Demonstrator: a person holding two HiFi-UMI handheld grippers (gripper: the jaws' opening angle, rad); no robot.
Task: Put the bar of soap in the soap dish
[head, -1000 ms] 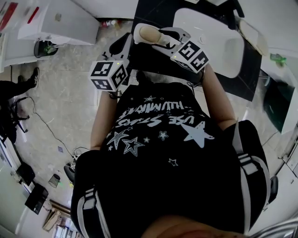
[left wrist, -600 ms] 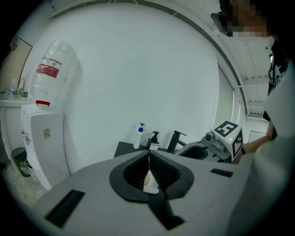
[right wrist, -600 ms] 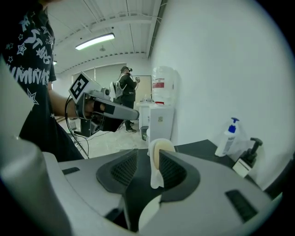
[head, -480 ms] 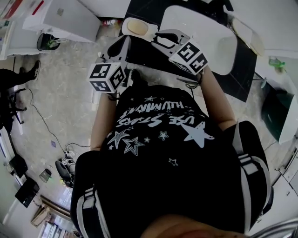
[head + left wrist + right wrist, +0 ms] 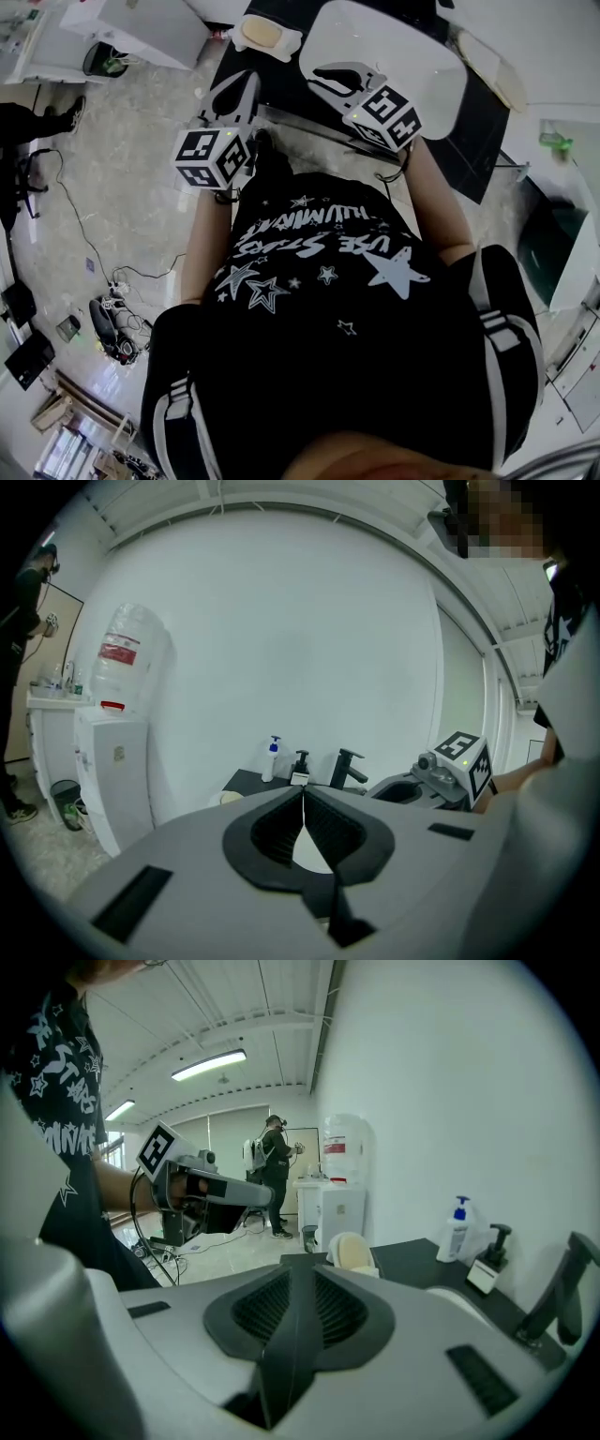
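Right gripper, closing empty, has drawn back from soap in dish

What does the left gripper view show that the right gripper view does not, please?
Only the left gripper view shows the right gripper from outside, its jaws closing on nothing. Only the right gripper view shows the left gripper from outside and the floor cables. Both show the pump bottle, the black faucet and the water dispenser.

Bright even light, ceiling strips; fisheye warp, dark corners.
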